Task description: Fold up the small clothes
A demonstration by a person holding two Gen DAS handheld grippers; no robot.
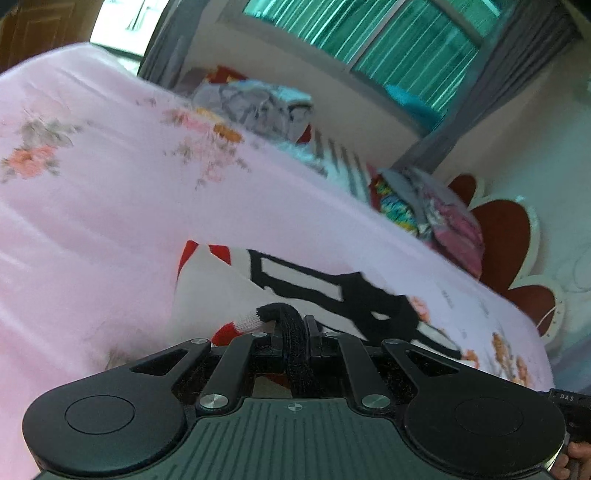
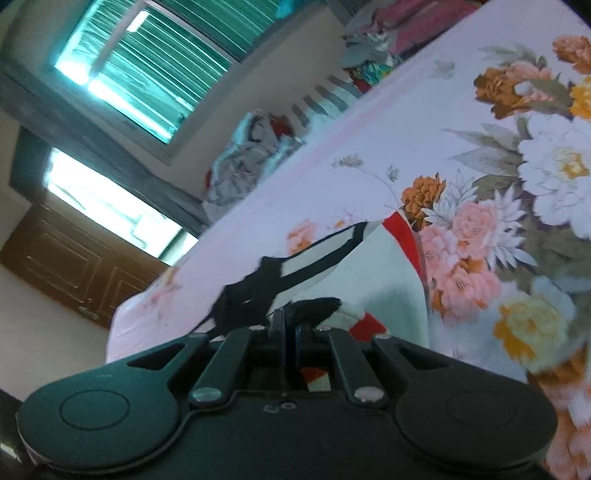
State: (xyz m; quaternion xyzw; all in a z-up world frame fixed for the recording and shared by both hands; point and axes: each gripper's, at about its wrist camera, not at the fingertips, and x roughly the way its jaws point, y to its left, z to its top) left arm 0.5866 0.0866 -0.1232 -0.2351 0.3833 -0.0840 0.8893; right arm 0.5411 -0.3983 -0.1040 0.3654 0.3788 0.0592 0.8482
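A: How do the jaws stand on the left gripper [image 1: 295, 325]?

B: Pinched tight on a black-trimmed edge of the small garment [image 1: 236, 284], a white piece with red patches and a black printed pattern.

A: And the right gripper [image 2: 291, 325]?

B: The same: its jaws are clamped on another black edge of that garment [image 2: 373, 273]. The cloth hangs stretched out from each grip, over the bed.

A: What lies under it?

B: A pink bedsheet [image 1: 92, 221], printed with flowers; in the right wrist view large pink, white and orange blooms sit just beside the garment.

A: Farther out?

B: A pile of clothes [image 1: 258, 107] along the far edge of the bed, a red-and-white scalloped headboard [image 1: 506, 243], and green-tinted windows [image 1: 388, 33] on the wall behind. Both views are blurred.
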